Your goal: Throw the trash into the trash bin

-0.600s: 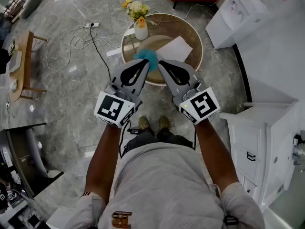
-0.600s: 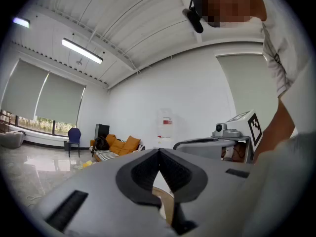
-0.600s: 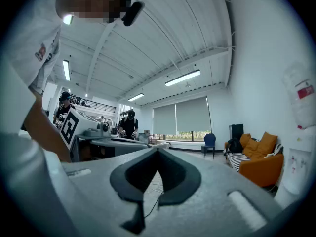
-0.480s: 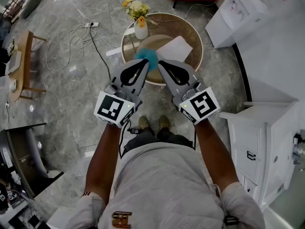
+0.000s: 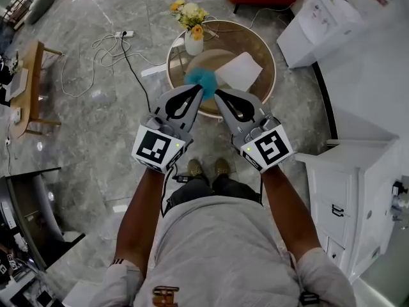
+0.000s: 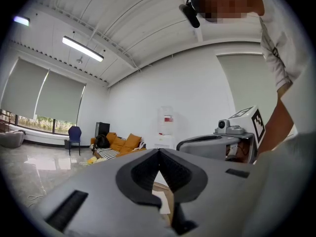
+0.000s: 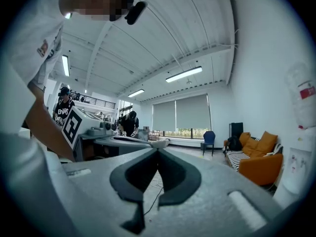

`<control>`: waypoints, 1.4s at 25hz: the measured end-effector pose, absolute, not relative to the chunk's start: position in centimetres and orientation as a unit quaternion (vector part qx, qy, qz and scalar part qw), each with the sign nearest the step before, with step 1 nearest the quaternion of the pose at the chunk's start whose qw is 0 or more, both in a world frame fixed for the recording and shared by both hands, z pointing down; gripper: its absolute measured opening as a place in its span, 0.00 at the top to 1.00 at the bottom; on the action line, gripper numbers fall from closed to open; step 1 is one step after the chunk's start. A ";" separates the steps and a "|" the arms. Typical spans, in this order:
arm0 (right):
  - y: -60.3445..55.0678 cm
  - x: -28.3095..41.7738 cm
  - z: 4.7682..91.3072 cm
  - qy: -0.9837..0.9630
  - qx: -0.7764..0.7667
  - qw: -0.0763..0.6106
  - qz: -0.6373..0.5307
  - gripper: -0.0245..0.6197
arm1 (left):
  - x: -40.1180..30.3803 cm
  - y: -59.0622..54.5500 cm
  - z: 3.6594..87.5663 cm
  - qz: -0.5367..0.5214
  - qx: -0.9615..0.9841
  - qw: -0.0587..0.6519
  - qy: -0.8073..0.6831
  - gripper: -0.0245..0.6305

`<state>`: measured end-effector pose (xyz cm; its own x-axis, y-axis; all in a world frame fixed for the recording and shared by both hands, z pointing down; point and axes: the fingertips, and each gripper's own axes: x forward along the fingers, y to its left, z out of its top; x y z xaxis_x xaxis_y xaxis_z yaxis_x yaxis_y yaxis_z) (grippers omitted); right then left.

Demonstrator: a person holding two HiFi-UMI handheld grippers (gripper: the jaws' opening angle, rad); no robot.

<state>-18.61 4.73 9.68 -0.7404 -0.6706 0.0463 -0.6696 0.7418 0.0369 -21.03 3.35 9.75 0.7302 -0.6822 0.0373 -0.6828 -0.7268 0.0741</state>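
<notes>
On the round glass-topped table [image 5: 262,50] lie a blue fluffy clump [image 5: 201,78] and a white sheet of paper [image 5: 240,70]. My left gripper [image 5: 199,89] and right gripper [image 5: 218,94] are held level side by side over the table's near edge, their tips just short of the blue clump. Both are shut with nothing between the jaws. The left gripper view shows its own closed jaws [image 6: 159,151] and the right gripper [image 6: 217,142] beside them. In the right gripper view the jaws [image 7: 158,149] also meet. No trash bin is in view.
A vase of flowers [image 5: 192,38] stands at the table's far left. A cable and power strip [image 5: 125,34] lie on the marble floor. There is a wooden side table [image 5: 33,82] at left, a white cabinet [image 5: 348,184] at right and a water dispenser [image 5: 319,15] at far right.
The head view has shifted slightly, so table and grippers sit a little lower and to the right. Both grippers stay shut, side by side before the blue clump.
</notes>
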 end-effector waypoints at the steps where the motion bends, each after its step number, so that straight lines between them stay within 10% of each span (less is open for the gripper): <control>1: 4.6 -18.9 10.2 -0.932 0.361 0.033 -0.007 0.96 | -21.3 3.1 10.1 0.006 0.929 0.042 -0.367 0.96; 23: -2.7 -20.3 25.1 -0.898 0.399 0.182 0.031 0.96 | -25.1 -3.7 24.0 0.087 0.929 0.062 -0.354 0.96; 35: -6.6 -20.4 35.7 -0.891 0.376 0.245 0.076 0.73 | -24.6 -8.0 33.2 0.140 0.918 0.098 -0.358 0.96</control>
<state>-20.41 -6.58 35.68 -0.5978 -0.6318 0.4934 -0.7065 0.7061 0.0483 -24.60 -8.03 33.18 0.7044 -0.6299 0.3272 -0.6846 -0.7246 0.0789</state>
